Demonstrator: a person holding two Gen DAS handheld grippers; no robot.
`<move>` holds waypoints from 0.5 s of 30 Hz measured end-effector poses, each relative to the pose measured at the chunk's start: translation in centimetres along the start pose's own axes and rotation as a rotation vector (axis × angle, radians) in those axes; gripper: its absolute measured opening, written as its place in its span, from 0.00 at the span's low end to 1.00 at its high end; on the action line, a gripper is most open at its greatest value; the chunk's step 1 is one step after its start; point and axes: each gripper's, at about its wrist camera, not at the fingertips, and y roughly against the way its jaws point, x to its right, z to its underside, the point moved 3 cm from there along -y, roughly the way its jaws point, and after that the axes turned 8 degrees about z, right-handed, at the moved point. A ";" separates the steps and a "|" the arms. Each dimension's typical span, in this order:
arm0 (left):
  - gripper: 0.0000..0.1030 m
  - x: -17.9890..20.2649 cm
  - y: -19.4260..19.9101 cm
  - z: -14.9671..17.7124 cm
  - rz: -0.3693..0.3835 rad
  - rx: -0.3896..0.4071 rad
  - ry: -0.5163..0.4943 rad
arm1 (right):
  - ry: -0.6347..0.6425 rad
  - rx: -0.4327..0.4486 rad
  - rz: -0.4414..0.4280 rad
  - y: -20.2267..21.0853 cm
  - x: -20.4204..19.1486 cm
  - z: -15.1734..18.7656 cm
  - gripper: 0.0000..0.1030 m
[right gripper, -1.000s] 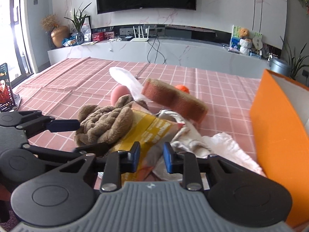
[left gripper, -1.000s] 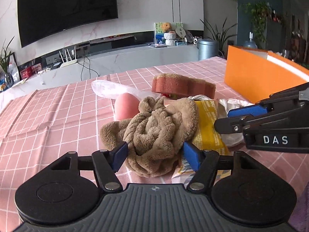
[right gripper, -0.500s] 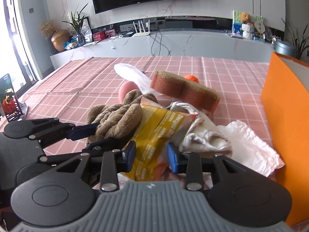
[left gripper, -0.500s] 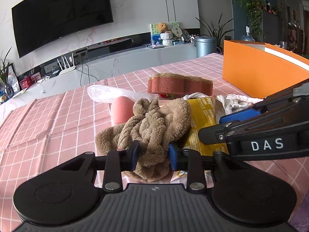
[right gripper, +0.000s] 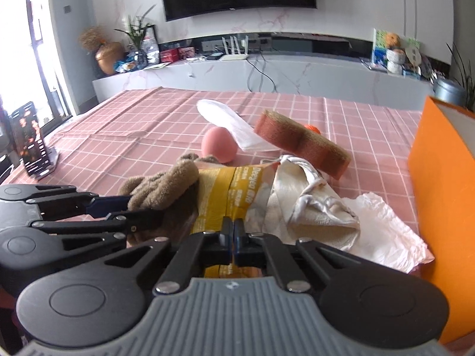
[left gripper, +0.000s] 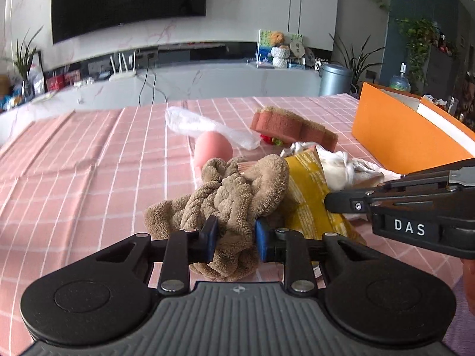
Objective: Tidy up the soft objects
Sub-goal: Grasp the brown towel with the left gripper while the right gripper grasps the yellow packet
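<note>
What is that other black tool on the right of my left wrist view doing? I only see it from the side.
Observer: The right wrist view shows it from behind. The right gripper is shut on the near edge of the yellow packet.
Operator: Is anything off to the far left, outside my picture?
Observer: Yes, a phone on a stand sits near the table's left edge.
Operator: And that white stuff by the packet?
Observer: It is crumpled white paper, spreading out toward the orange box.
</note>
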 end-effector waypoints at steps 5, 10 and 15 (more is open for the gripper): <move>0.29 0.7 0.9 0.9 0.002 -0.063 0.030 | 0.022 -0.016 -0.019 1.9 0.6 0.9 0.00; 0.29 2.4 1.4 1.9 -0.003 -0.094 -0.030 | 0.008 -0.072 -0.014 3.1 2.1 2.9 0.00; 0.33 3.6 1.5 2.6 -0.019 -0.095 -0.086 | -0.038 -0.095 -0.004 3.4 3.3 3.8 0.00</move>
